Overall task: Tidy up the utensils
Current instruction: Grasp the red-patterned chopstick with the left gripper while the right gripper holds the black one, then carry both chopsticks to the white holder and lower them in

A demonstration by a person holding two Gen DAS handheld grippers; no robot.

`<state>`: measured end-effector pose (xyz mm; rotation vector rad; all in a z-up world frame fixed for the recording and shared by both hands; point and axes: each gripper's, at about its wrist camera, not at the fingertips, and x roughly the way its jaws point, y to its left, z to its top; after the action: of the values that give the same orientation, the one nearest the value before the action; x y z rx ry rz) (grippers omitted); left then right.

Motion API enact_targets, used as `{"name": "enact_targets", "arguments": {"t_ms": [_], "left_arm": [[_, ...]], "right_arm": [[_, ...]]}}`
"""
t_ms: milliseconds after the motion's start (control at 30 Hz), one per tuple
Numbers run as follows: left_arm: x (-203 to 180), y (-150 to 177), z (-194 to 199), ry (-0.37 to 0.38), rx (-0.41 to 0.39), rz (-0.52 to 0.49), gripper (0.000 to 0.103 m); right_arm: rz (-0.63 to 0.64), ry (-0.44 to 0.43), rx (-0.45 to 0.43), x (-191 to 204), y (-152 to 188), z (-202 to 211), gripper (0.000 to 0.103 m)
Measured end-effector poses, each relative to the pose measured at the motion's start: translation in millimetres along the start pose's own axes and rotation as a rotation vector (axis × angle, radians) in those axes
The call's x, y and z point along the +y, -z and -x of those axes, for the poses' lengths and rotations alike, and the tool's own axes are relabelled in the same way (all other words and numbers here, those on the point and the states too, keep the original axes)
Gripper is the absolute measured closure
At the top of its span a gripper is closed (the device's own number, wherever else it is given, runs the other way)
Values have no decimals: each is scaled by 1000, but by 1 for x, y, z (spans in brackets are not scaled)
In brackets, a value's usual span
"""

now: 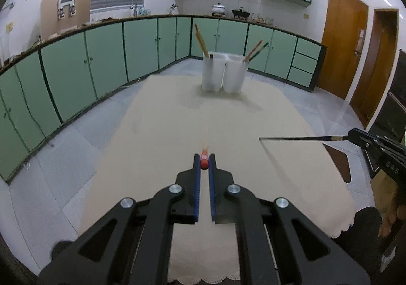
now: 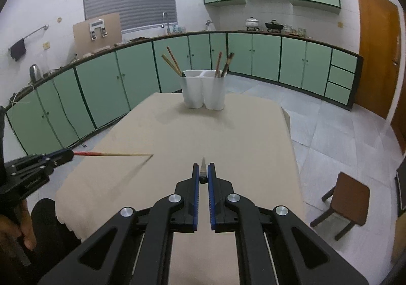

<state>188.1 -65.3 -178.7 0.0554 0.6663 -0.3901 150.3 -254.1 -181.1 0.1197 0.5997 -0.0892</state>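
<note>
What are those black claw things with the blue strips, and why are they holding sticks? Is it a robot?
It is not a robot. A person holds a pinching tool, called a gripper, in each hand, and each gripper carries its own camera. So one picture looks along the left gripper and the other along the right gripper.

The sticks are chopsticks. The left gripper pinches a red-ended chopstick. The right gripper pinches a dark chopstick.

Below them is a table with a cream tablecloth. At its far end stands a white holder with two cups, and more chopsticks already lean in each. The two held ones probably go there next.
</note>
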Motion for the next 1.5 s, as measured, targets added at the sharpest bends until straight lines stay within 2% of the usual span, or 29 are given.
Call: {"name": "enact_targets", "arguments": {"t_ms": [133, 400, 633, 967, 1133, 1333, 1500], "left_arm": [[1, -25, 2, 25, -8, -26, 98], [11, -78, -22, 89, 61, -39, 98], [12, -110, -41, 126, 125, -64, 98], [7, -131, -59, 161, 161, -123, 98], [11, -145, -69, 188, 181, -117, 97], [8, -159, -68, 199, 176, -134, 98], [7, -183, -62, 202, 168, -143, 98]], "right_arm": [[46, -25, 18, 3, -28, -2, 96], [134, -90, 138, 7, -94, -45, 96], [178, -111, 228, 8, -140, -78, 96], [217, -144, 324, 13, -180, -110, 96], [204, -165, 354, 13, -197, -125, 96], [210, -170, 356, 17, -208, -123, 97], [224, -161, 343, 21, -221, -109, 97]]}}
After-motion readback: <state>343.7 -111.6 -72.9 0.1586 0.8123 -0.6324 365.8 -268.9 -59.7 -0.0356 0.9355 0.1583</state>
